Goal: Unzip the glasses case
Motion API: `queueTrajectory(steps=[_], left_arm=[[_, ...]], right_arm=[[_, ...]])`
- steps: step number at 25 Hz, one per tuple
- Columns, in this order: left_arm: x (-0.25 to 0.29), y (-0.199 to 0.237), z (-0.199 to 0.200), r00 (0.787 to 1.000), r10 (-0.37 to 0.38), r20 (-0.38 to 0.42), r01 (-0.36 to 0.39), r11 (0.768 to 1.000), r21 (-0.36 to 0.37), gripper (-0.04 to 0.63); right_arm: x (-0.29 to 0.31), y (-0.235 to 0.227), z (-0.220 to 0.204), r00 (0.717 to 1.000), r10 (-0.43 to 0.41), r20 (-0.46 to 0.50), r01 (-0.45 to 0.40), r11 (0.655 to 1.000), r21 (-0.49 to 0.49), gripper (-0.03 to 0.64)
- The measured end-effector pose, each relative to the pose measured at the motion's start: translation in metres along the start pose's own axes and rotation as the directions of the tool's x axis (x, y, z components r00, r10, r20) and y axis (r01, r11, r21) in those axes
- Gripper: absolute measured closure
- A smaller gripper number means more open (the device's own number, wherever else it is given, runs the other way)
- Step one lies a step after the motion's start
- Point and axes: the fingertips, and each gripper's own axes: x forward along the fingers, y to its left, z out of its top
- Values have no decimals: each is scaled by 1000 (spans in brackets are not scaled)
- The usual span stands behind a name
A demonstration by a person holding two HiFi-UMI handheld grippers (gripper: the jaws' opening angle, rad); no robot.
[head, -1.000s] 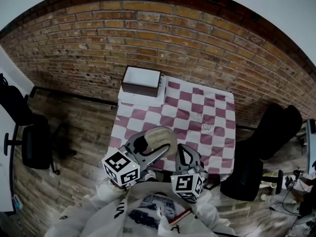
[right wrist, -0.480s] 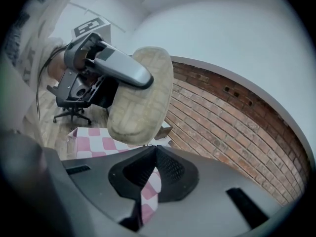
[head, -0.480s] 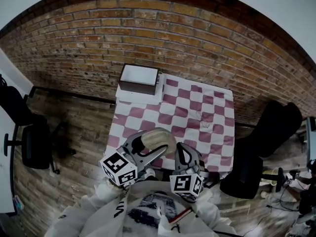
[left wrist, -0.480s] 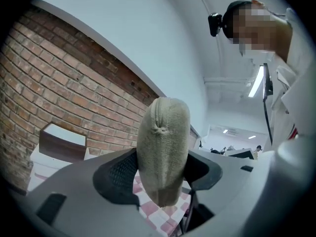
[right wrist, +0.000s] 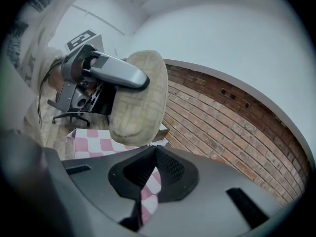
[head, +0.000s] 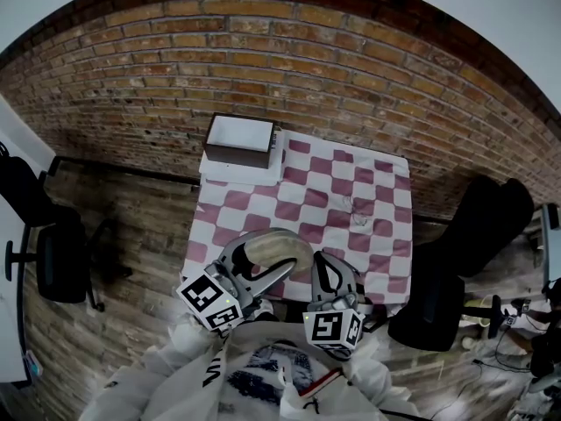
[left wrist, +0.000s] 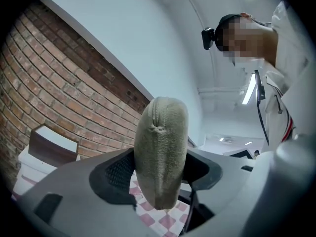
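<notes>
The glasses case (head: 277, 246) is held in the air over the near part of the checkered table (head: 386, 202), close in front of the person. It is grasped around its middle by the left gripper (left wrist: 160, 171), whose two jaws press on its soft, woven sides. On the end that faces this gripper's camera, a seam with a small pucker is seen.

The right gripper (right wrist: 155, 149) is placed just below the rounded end of the case, with its jaws fully together. Nothing can be made out between them. Whether a zipper pull is pinched there is too small to be told.

Several risks can be judged from this. If the pull is not really caught, the right jaws may slide off and the zipper stays shut. If it is caught and drawn hard, the case may be turned or dragged out of the left jaws, because the fabric is soft and only its middle is clamped. The slider may also be stopped where the left jaws press on the seam, so the case would be only partly opened. If the case is lost, it may fall on the near edge of the table and then to the wooden floor (head: 131, 235). The box (head: 238, 140) at the far corner is well apart and is not endangered.
</notes>
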Motion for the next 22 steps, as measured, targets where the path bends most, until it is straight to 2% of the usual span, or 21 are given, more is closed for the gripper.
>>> queueTrajectory(steps=[8,22], left_arm=[[8,-4,4,999,-20,41,20,1000,-4,272],[21,-2,1,999,-24,48,24,1000,2,270]], right_arm=[[-3,2,3,999,31,10,-31,1000,-6,600],[0,11,0,996,91,8,-91,996,0,600]])
